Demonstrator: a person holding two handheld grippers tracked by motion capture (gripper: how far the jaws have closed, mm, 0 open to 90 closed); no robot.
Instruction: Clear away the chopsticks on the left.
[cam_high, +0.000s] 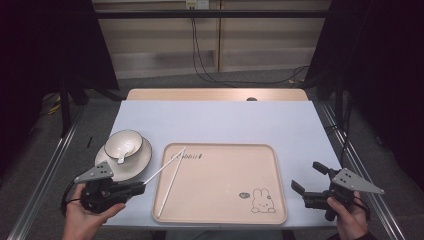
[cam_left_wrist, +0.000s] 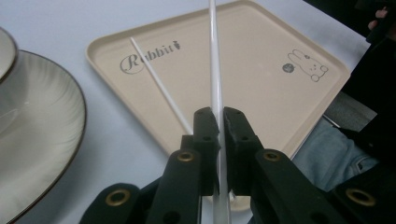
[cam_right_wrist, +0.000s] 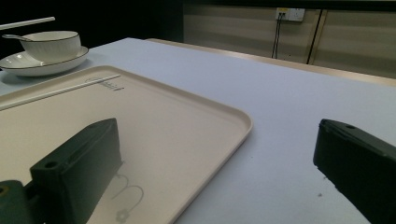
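- Left hand-held gripper (cam_high: 141, 188) sits at seven o'clock on the surface (cam_high: 215, 117), jaws clenched on one white chopstick (cam_high: 162, 170); the left gripper view has the stick (cam_left_wrist: 215, 70) pinched between the pads, running straight out ahead.
- That stick's far tip reaches toward one o'clock from the jaws, over the tray's top-left corner near the "Rabbit" print (cam_high: 186, 157).
- Second chopstick (cam_high: 171, 182) lies flat in the tray (cam_high: 220, 210) along its left side, tip near the held one's at twelve o'clock, the two splaying apart toward the near edge.
- Plate (cam_high: 142, 160) with bowl (cam_high: 122, 142) and spoon (cam_high: 121, 159) sits at nine o'clock, just beside the tray's left rim and right by the left hand-held gripper.
- Right hand-held gripper (cam_high: 306, 179) waits at four o'clock, jaws released and wide, nothing between them, just off the tray's right edge by the rabbit drawing (cam_high: 262, 201).
- My read: the step is carrying this stick, likely to pair it with its mate or take it out of the tray.
- To do it well: the grip is near one end, so the long free end will swing, so move slowly and keep the wrist steady.
- Keep the tip raised clear of the tray rim and away from the bowl.
- Lower it until it rests before opening the jaws, or it may roll.
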